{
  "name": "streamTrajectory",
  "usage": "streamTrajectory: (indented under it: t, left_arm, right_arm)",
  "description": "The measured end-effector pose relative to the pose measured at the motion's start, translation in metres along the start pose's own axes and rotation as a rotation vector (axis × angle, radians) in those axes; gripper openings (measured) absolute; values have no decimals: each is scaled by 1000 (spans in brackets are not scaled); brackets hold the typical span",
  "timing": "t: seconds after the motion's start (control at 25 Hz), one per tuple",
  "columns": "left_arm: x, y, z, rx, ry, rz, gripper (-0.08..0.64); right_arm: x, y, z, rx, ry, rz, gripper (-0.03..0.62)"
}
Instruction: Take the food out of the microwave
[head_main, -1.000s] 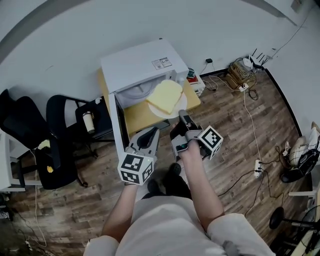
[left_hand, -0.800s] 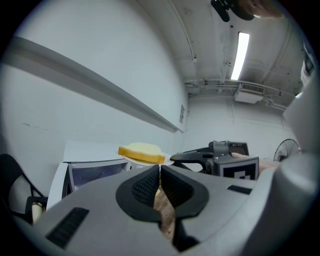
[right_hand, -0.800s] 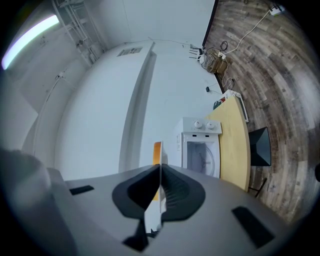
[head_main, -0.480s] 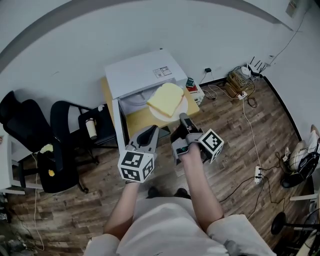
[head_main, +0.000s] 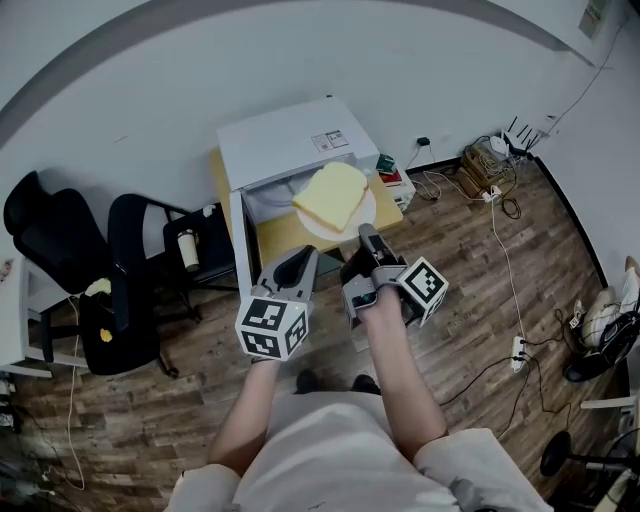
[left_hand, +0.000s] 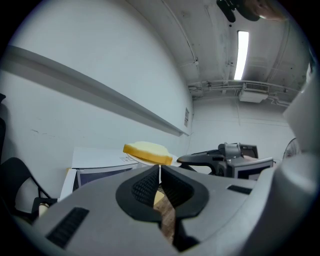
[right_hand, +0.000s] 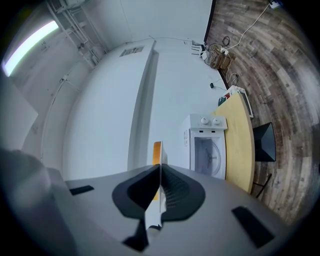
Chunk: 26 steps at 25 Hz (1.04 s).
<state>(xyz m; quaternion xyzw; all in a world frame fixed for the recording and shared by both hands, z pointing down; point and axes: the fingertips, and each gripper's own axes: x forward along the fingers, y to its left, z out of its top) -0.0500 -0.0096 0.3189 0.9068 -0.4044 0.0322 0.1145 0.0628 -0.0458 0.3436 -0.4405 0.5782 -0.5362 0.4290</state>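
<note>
I am holding both tools out in front of me, side by side and near each other, above the wooden floor (head_main: 470, 300). My left hand-held gripper (head_main: 303, 260) is carrying nothing: its jaws are pressing together, and in its own view only the seam between them (left_hand: 160, 172) is showing, with nothing caught there. My right hand-held gripper (head_main: 366, 232) is clamping the near rim of a white plate (head_main: 368, 210); in its own view the thin edge of that plate (right_hand: 159, 167) is running up between the closed jaws.

The bread (head_main: 332, 193), a thick pale yellow slice, is lying on the plate. From the right gripper view I am seeing it edge-on as an orange strip (right_hand: 156, 151); from the left gripper view it is showing just above the jaw tips (left_hand: 147, 151). Plate and bread are hanging in the air, outside the microwave (head_main: 285, 140), in front of its opening and over the yellow counter (head_main: 285, 238).

The microwave's door (head_main: 240, 250) is standing wide open on the left side. Black chairs (head_main: 130, 260) are standing to the left of the counter, and cables (head_main: 478, 158) are lying on the floor by the wall (head_main: 150, 70) at the right.
</note>
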Motion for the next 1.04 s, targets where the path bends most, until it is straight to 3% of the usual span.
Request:
streamTrajectory:
  t: [1.04]
  left_arm:
    - [1, 7, -3, -1, 9, 21, 12]
  right_arm:
    - [3, -4, 0, -7, 20, 5, 9]
